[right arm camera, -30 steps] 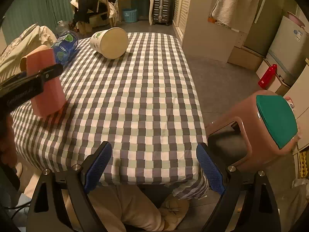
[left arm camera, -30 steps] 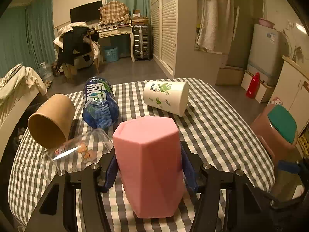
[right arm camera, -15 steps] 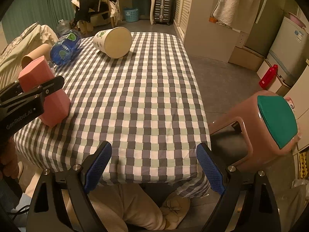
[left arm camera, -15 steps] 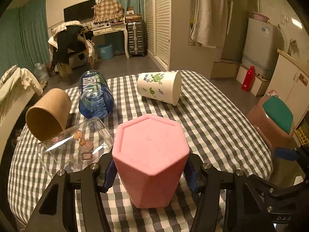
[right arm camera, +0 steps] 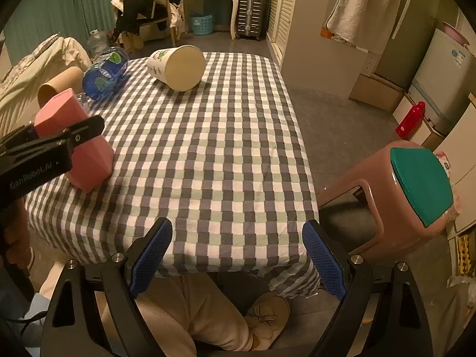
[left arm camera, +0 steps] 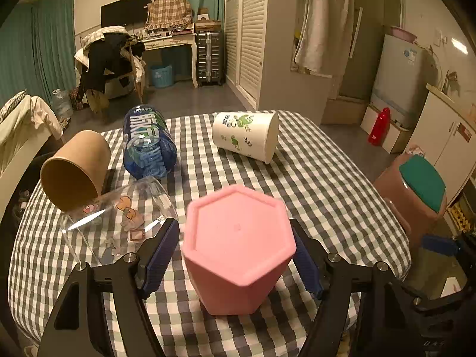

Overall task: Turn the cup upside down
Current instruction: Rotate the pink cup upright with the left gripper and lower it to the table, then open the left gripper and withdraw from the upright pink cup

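A pink hexagonal cup (left arm camera: 238, 247) stands upside down on the checkered table (left arm camera: 312, 178), its flat base facing up. My left gripper (left arm camera: 235, 255) has its blue pads on either side of the cup, a small gap showing at each side. In the right wrist view the cup (right arm camera: 89, 160) sits at the table's left edge with the left gripper's black finger across it. My right gripper (right arm camera: 236, 255) is open and empty, below the table's near edge.
A brown paper cup (left arm camera: 74, 169), a clear glass (left arm camera: 119, 217), a blue water bottle (left arm camera: 147, 145) and a white printed cup (left arm camera: 247, 136) lie on their sides on the table. A pink stool with a green seat (right arm camera: 410, 184) stands to the right.
The pink cup has come down onto the table, base up. The left gripper's pads have spread slightly off its sides. The right gripper has stayed still.
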